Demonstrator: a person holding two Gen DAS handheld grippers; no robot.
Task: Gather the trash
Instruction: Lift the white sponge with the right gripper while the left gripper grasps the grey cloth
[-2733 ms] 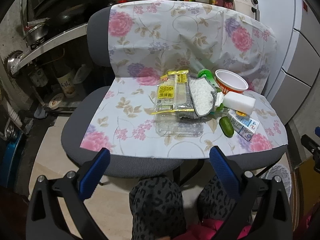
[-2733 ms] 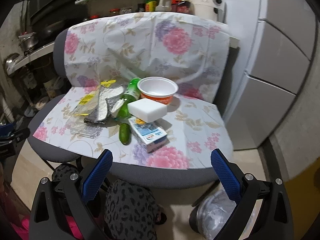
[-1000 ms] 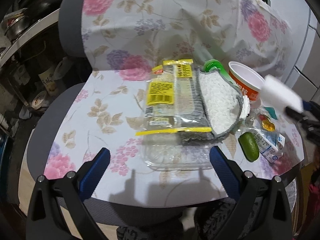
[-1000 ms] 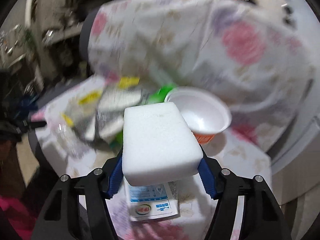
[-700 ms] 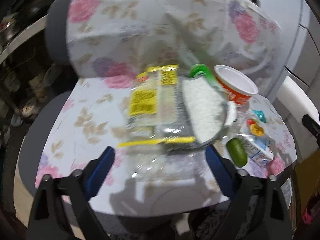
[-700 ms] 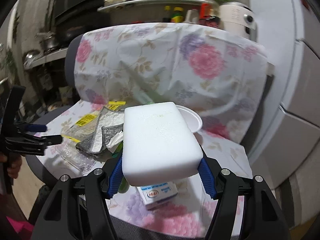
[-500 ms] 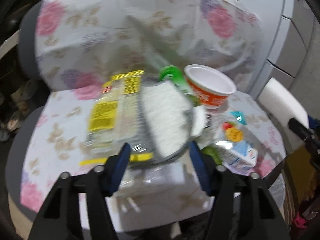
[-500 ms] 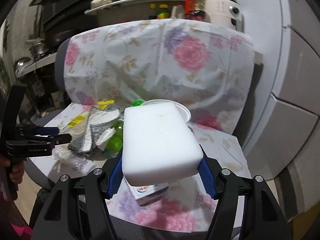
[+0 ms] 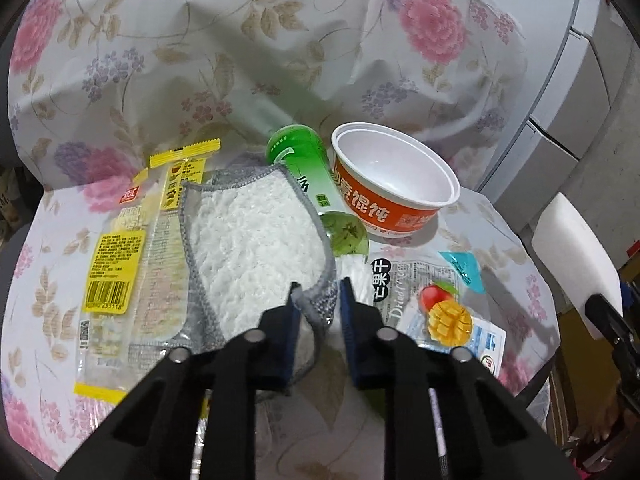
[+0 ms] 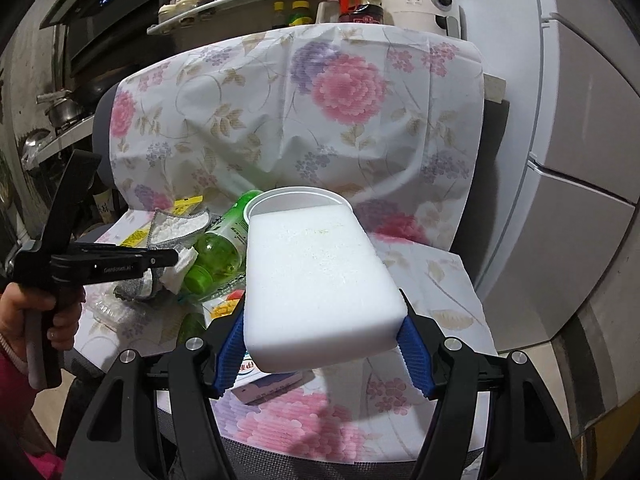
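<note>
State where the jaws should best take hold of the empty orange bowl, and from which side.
Probably the orange bowl is best gripped by its thin rim: it stands upright and open. Come from above on the right, away from the green bottle lying against its left.

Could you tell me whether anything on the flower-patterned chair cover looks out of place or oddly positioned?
The green plastic bottle lies on its side, wedged between the grey-edged white cloth and the orange-and-white paper bowl, which stands upright and empty. The dried mango packet lies flat among them. Nothing looks spilled.
</note>
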